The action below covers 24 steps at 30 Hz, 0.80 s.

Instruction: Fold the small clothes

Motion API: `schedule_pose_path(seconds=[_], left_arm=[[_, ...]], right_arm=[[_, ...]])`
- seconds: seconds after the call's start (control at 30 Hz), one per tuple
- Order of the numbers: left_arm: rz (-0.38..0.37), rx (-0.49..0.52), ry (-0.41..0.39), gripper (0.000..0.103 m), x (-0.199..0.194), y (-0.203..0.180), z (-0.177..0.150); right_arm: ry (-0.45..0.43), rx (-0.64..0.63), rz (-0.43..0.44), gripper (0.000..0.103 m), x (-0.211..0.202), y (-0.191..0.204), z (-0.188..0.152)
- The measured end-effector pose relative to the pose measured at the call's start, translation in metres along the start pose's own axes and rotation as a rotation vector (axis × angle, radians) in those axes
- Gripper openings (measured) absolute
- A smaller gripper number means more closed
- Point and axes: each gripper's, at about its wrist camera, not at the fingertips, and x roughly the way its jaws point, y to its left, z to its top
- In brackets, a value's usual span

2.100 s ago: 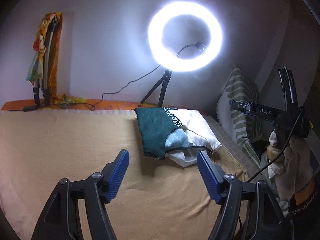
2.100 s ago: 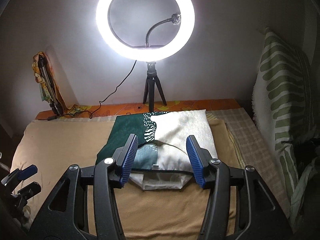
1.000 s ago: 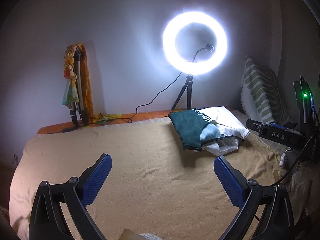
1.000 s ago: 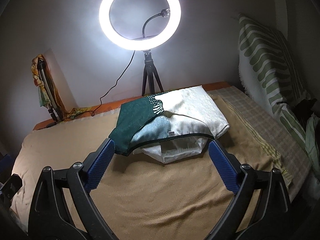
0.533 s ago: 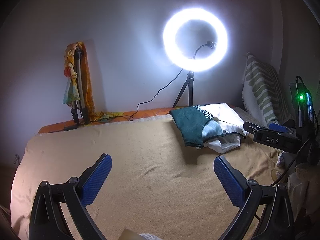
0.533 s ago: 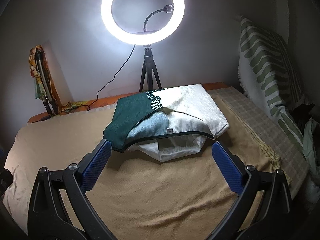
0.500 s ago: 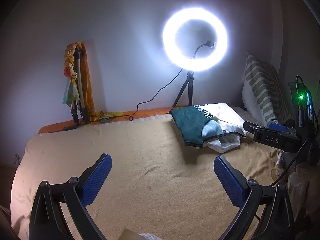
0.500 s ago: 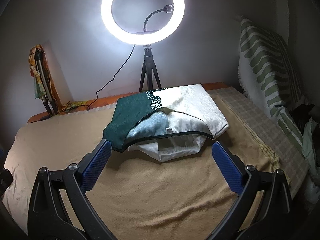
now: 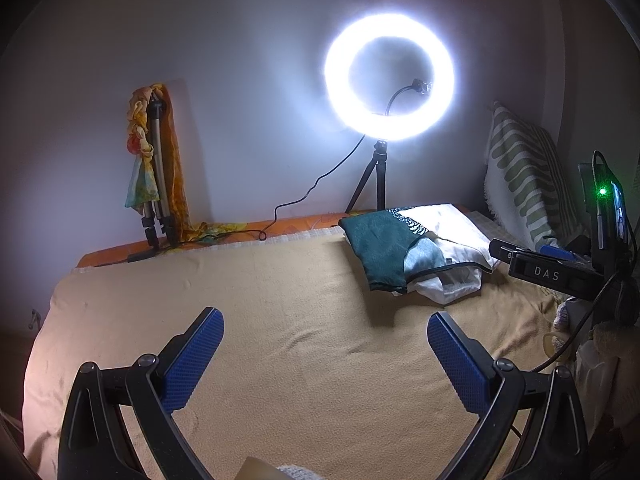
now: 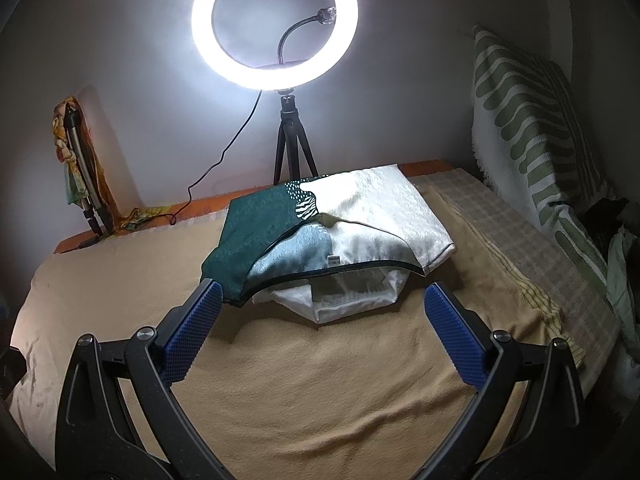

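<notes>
A folded green, pale-blue and white garment (image 10: 332, 232) lies on top of a white cloth (image 10: 340, 300) at the back of a tan blanket (image 10: 312, 392). My right gripper (image 10: 322, 300) is open, its blue pads flanking the pile's near edge without touching it. In the left wrist view the same garment (image 9: 404, 248) sits far right. My left gripper (image 9: 326, 334) is open and empty over bare blanket (image 9: 260, 320). The right gripper's black body (image 9: 556, 274) shows at that view's right edge.
A lit ring light on a tripod (image 10: 276, 28) stands behind the pile, its cable trailing left. A folded tripod wrapped in a colourful scarf (image 9: 156, 168) leans on the wall at back left. A green-striped pillow (image 10: 532, 120) stands at the right, by a checked cloth (image 10: 516, 240).
Both grippers opened wide and pulled back from the pile about two seconds ago. Over the last half second the right gripper edged slightly nearer the pile; the left held still.
</notes>
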Motion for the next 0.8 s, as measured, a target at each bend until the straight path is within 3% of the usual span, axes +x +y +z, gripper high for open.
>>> schedule_pose_path(seconds=[0.8], left_arm=[[0.006,0.002,-0.006,0.103,-0.0035,-0.0012,-0.0002]], right_arm=[[-0.002,-0.005,0.007,0.103,-0.0023,0.0042,-0.002]])
